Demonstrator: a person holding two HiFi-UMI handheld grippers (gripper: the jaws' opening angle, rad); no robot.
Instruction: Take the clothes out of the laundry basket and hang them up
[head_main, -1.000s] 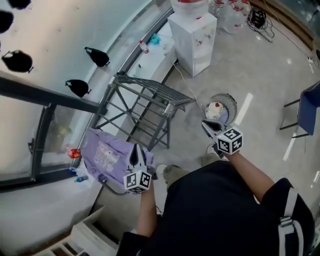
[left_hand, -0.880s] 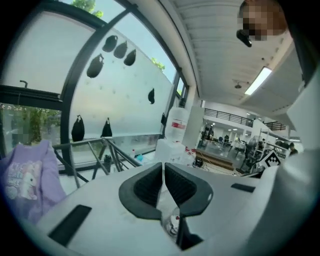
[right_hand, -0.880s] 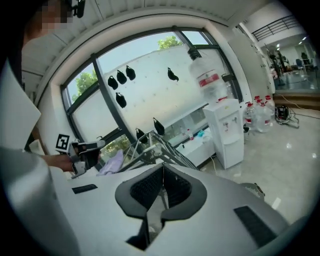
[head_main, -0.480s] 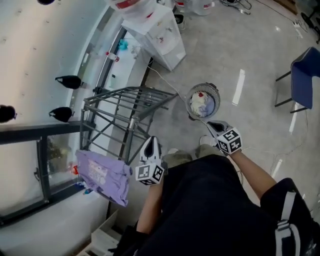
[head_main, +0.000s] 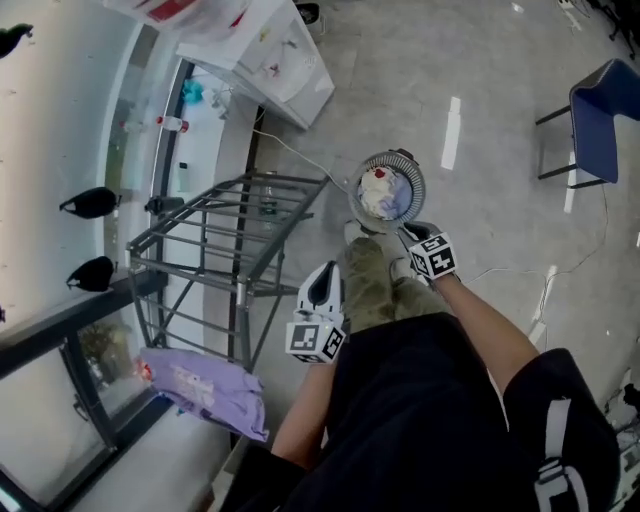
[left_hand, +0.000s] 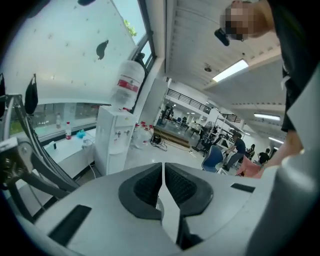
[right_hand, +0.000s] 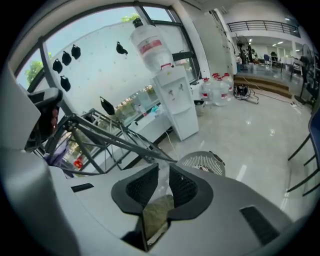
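The round laundry basket (head_main: 387, 192) stands on the floor with white and red clothes in it; its rim also shows in the right gripper view (right_hand: 202, 161). A purple garment (head_main: 205, 385) hangs at the near end of the grey drying rack (head_main: 220, 250). My left gripper (head_main: 328, 272) is in front of my body, away from the garment, shut with nothing in it (left_hand: 163, 167). My right gripper (head_main: 407, 231) hangs just above the basket's near edge. Its jaws have just been opening, and a narrow gap with nothing in it shows between them (right_hand: 164, 172).
A white water dispenser (head_main: 260, 50) stands by the window wall beyond the rack. A blue chair (head_main: 600, 120) is at the far right. A cable runs over the floor from the dispenser towards the basket. My legs stand right next to the basket.
Both grippers have come down and away from the rack. The left one has drawn back from the purple garment, which stays hanging. The right one has sunk to the basket.
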